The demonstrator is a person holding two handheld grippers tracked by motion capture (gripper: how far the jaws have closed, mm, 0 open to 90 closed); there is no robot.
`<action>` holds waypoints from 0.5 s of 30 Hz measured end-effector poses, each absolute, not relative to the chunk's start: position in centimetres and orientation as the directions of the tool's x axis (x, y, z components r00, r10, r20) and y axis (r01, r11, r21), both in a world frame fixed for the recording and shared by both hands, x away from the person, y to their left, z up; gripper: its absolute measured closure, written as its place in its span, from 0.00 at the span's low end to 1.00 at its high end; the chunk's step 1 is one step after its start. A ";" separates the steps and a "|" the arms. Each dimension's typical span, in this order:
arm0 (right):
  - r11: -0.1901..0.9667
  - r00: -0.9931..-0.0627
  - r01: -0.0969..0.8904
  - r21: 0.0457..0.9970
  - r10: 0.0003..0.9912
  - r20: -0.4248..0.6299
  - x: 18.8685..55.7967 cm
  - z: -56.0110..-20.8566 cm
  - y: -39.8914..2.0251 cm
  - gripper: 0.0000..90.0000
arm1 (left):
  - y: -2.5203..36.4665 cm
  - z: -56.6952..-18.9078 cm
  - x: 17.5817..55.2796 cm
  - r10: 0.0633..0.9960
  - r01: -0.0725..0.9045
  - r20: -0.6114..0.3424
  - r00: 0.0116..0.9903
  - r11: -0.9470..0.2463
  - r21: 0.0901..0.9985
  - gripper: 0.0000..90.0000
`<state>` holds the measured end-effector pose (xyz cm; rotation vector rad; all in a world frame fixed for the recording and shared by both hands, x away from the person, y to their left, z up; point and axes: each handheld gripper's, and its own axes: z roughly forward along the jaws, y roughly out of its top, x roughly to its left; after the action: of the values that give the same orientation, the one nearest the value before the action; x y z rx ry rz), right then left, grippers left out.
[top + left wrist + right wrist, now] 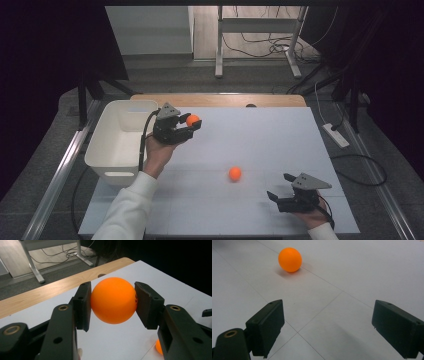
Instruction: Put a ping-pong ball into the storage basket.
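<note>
While our left gripper [189, 125] pinched a ball [192, 120] above the tabletop [280, 135], beside the bin [112, 145], likely to drop it in, our right gripper [278, 198] sat spread, facing a second ball [235, 173].

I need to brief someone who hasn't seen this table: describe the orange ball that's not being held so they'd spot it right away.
Start at the white table. Near its middle, ahead of the open right gripper, lies an orange ball. Unlike the other orange ball, clamped in the left gripper by the white bin, it lies free.
</note>
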<state>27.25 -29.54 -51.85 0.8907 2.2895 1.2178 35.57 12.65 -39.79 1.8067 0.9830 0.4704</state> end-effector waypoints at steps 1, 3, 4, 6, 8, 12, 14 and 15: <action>0.420 -0.718 0.349 0.838 0.694 -0.049 27.2 -51.8 -29.5 0.12 | 12.7 -39.8 35.6 0.797 0.413 -0.111 0.594 -0.183 0.892 0.56; 0.418 -0.717 0.349 0.839 0.695 -0.048 27.2 -51.8 -29.5 0.12 | 12.9 -39.7 35.5 0.801 0.412 -0.110 0.589 -0.180 0.893 0.56; 0.419 -0.717 0.349 0.838 0.696 -0.049 27.2 -51.8 -29.6 0.12 | 13.0 -39.7 35.5 0.802 0.411 -0.109 0.587 -0.179 0.894 0.56; 0.417 -0.717 0.349 0.839 0.695 -0.048 27.2 -51.8 -29.6 0.12 | 13.2 -39.7 35.4 0.803 0.410 -0.112 0.585 -0.174 0.895 0.56; 0.417 -0.717 0.349 0.839 0.696 -0.047 27.3 -51.8 -29.6 0.12 | 13.3 -39.7 35.4 0.804 0.411 -0.112 0.584 -0.174 0.895 0.56; 0.419 -0.716 0.349 0.838 0.696 -0.049 27.2 -51.8 -29.6 0.12 | 13.6 -39.7 35.4 0.805 0.413 -0.112 0.582 -0.174 0.894 0.56; 0.419 -0.717 0.350 0.838 0.695 -0.048 27.2 -51.8 -29.6 0.12 | 13.7 -39.7 35.4 0.808 0.413 -0.111 0.579 -0.174 0.894 0.56; 0.417 -0.717 0.349 0.839 0.695 -0.047 27.2 -51.8 -29.6 0.12 | 13.8 -39.7 35.4 0.808 0.413 -0.109 0.579 -0.176 0.894 0.56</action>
<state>27.25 -29.57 -51.82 0.8927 2.2882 1.2180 35.42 13.78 -39.67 1.7957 1.0012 0.4876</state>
